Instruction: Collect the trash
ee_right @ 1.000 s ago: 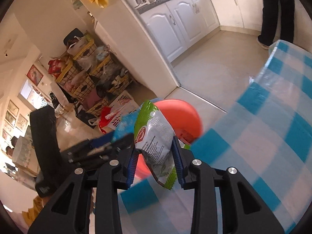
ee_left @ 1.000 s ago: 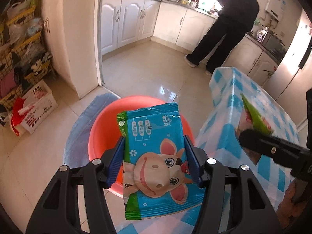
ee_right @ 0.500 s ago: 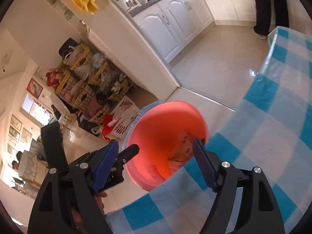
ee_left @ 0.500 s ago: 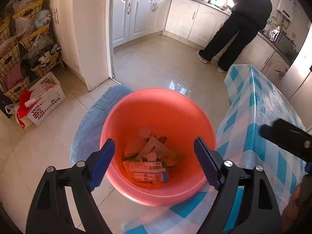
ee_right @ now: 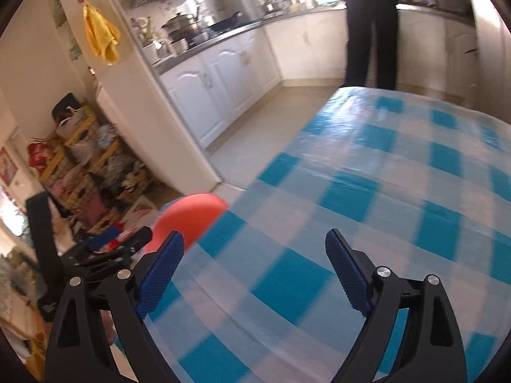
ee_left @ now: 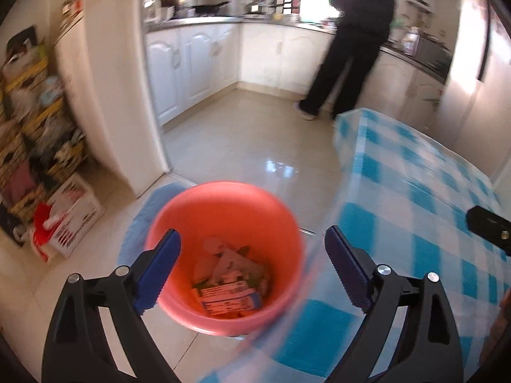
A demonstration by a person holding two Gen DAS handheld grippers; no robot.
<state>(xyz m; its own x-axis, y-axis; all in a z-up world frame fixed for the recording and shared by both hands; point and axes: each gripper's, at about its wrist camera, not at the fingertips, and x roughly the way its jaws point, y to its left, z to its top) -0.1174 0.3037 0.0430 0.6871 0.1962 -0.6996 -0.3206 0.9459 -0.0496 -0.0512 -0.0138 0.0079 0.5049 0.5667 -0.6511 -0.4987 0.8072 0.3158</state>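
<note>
The risk now is knocking the orange bucket (ee_left: 223, 249) over: it stands on the floor hard against the table's (ee_left: 415, 198) left edge, and a low swing of either tool could catch its rim. The left gripper (ee_left: 252, 265) hangs above it with its 2 jaws spread and empty; wrappers (ee_left: 228, 284) lie in the bucket's bottom, below and between them. The right gripper (ee_right: 254, 271) is also released and empty, over the table near that edge, the bucket (ee_right: 188, 220) off to its left.

Blue-checked table (ee_right: 399, 191), person in black (ee_left: 354, 41) at kitchen counter (ee_left: 204, 20)
</note>
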